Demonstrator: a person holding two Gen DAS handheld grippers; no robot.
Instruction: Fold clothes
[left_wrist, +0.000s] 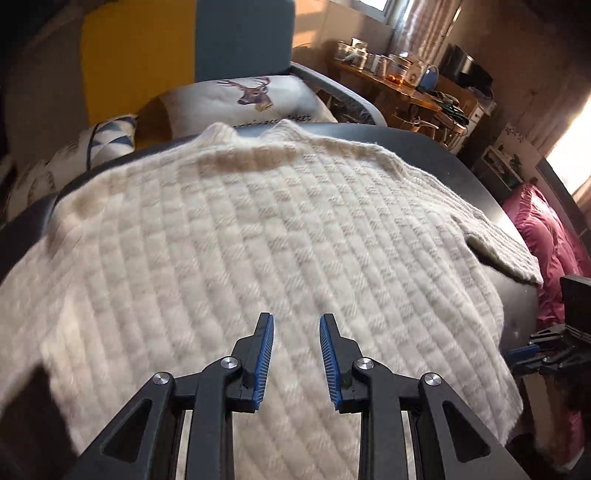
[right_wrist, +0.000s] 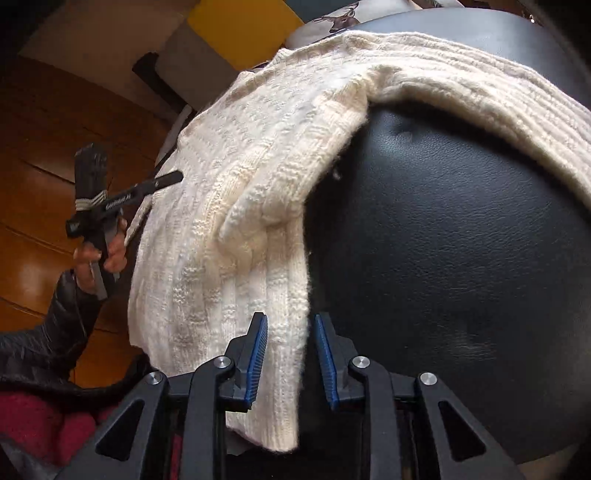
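A cream knitted sweater (left_wrist: 258, 240) lies spread flat on a black leather surface (left_wrist: 443, 147), neck at the far side. My left gripper (left_wrist: 296, 317) hovers open just above its lower middle, holding nothing. One sleeve (left_wrist: 509, 251) points out to the right. In the right wrist view the sweater (right_wrist: 240, 166) drapes over the black leather surface (right_wrist: 461, 240), its sleeve (right_wrist: 461, 92) stretching off right. My right gripper (right_wrist: 290, 317) is open, with the sweater's hanging lower right corner between its fingers. The left gripper (right_wrist: 173, 178) shows at the sweater's far edge.
A deer-print pillow (left_wrist: 255, 99) and a patterned cushion (left_wrist: 103, 136) lie behind the surface. A wooden table with jars (left_wrist: 399, 74) stands at the back right, pink fabric (left_wrist: 554, 240) to the right. A hand (right_wrist: 110, 251) and dark sleeve are over the wooden floor (right_wrist: 55, 129).
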